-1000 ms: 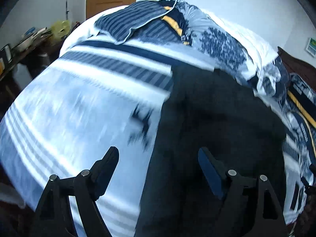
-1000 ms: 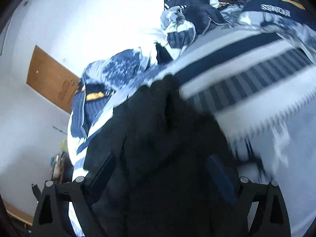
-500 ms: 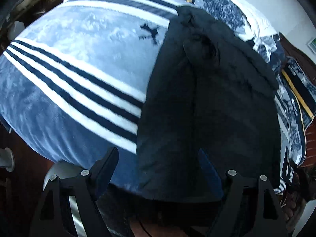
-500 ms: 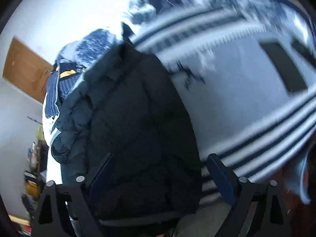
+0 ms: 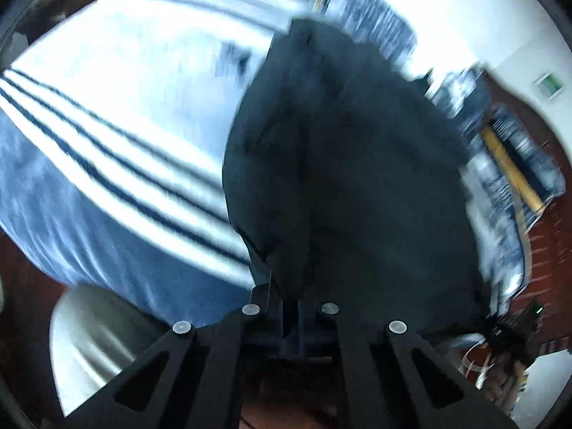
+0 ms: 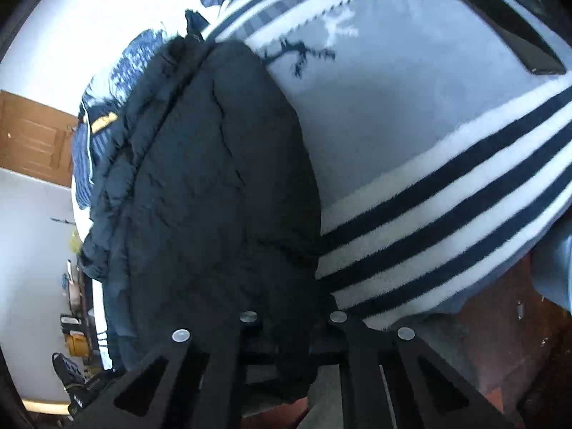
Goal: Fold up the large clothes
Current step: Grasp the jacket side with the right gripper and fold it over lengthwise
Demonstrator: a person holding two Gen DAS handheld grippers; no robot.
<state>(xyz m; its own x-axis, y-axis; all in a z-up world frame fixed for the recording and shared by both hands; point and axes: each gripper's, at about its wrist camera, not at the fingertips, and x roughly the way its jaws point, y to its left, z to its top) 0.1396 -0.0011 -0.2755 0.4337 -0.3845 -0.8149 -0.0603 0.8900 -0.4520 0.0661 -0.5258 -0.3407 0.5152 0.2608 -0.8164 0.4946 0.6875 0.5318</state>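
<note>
The left gripper had its jaws drawn nearly together, pinching the near hem of the dark padded jacket at the bed's near edge; that view was smeared by motion, but the dark cloth ran straight into the narrow gap between the fingers. The right gripper was closing, its jaws all but together, with a fold of the same jacket bunched between them and hanging a little over the edge. The jacket lay lengthwise on the striped blanket, its hem at the near edge of the bed and its collar toward the far edge, where rumpled blue-patterned bedding was heaped. A dark flat phone lay on the blanket toward the right side of the bed, well apart from the jacket. A wooden door stood in the wall beyond.
</note>
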